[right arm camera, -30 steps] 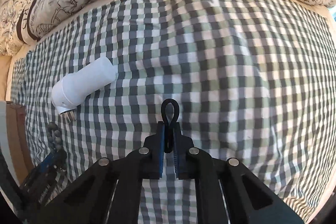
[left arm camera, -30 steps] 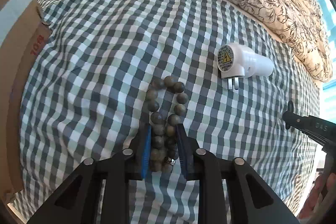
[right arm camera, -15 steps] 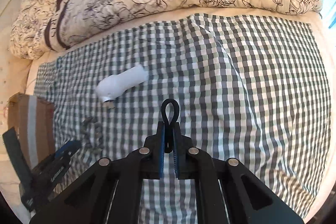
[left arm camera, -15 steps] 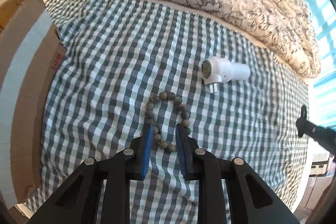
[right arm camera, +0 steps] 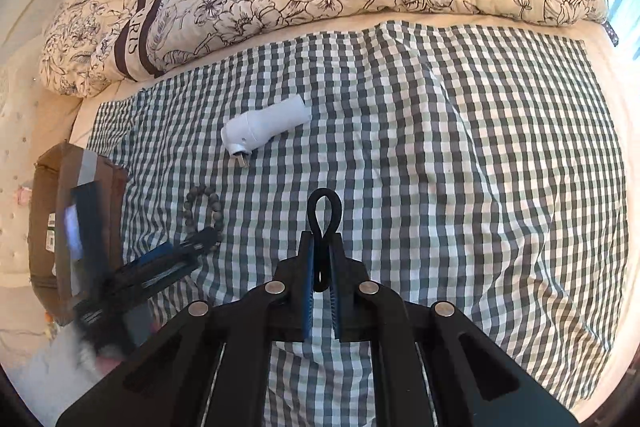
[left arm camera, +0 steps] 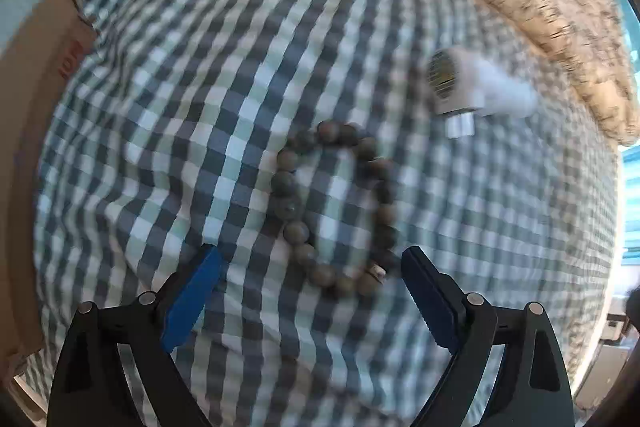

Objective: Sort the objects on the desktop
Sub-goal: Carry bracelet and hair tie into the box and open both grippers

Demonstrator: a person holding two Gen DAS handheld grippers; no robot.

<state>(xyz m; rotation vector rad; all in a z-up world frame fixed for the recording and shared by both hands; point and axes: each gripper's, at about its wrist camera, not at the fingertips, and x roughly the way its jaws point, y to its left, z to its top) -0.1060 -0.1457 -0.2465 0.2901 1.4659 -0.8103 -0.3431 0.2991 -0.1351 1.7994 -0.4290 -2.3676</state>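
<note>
Left wrist view: the left tongs (left arm camera: 310,281) are spread wide above the checked cloth (left arm camera: 200,107), with the bead bracelet (left arm camera: 334,207) lying loose on the cloth just ahead between the fingertips, and a white plug adapter (left arm camera: 476,85) further off. In the right wrist view the right tongs (right arm camera: 322,247) are pressed together, pinching a black loop (right arm camera: 324,205), and a cardboard box (right arm camera: 56,211) sits at the cloth's left edge.

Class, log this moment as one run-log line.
left gripper: open over bead bracelet | right gripper: shut on black loop | white plug: on checked cloth
</note>
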